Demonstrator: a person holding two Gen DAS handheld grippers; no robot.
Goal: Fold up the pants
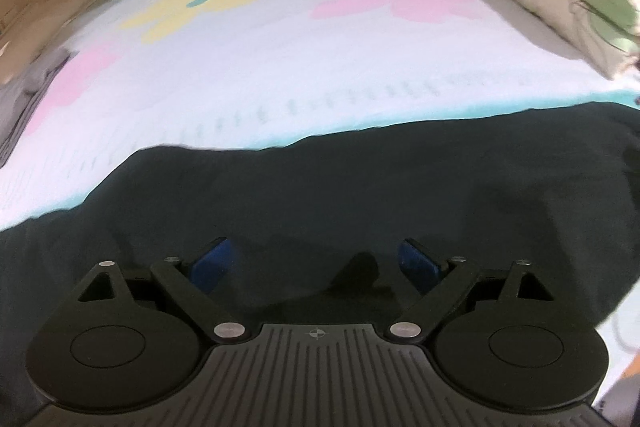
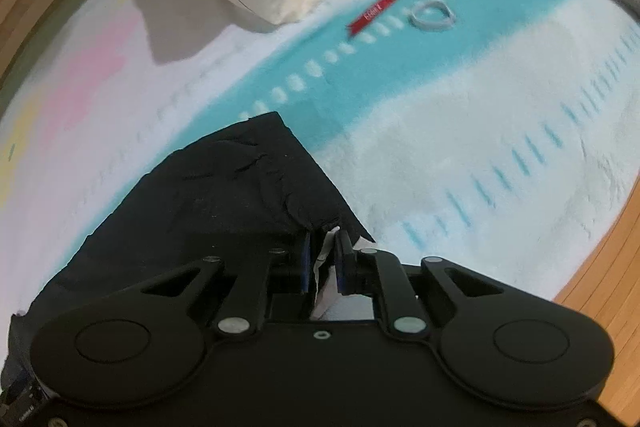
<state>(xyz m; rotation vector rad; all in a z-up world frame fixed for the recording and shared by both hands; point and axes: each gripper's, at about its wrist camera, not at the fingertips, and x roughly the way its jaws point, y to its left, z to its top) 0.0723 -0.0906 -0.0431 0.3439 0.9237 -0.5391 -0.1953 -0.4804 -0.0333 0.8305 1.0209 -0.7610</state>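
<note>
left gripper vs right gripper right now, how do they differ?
The left gripper stands wide open, blue pads far apart; the right gripper is nearly shut. The left gripper has nothing between its pads and sits over the middle of the black pants; the right gripper pinches fabric at the pants' edge, near a corner, with a pale bit of cloth showing between its pads. Shared: same black build, both angled down at the pants on the bed cover.

Soft indoor light, motion blur across both views, fisheye bending at the edges.
</note>
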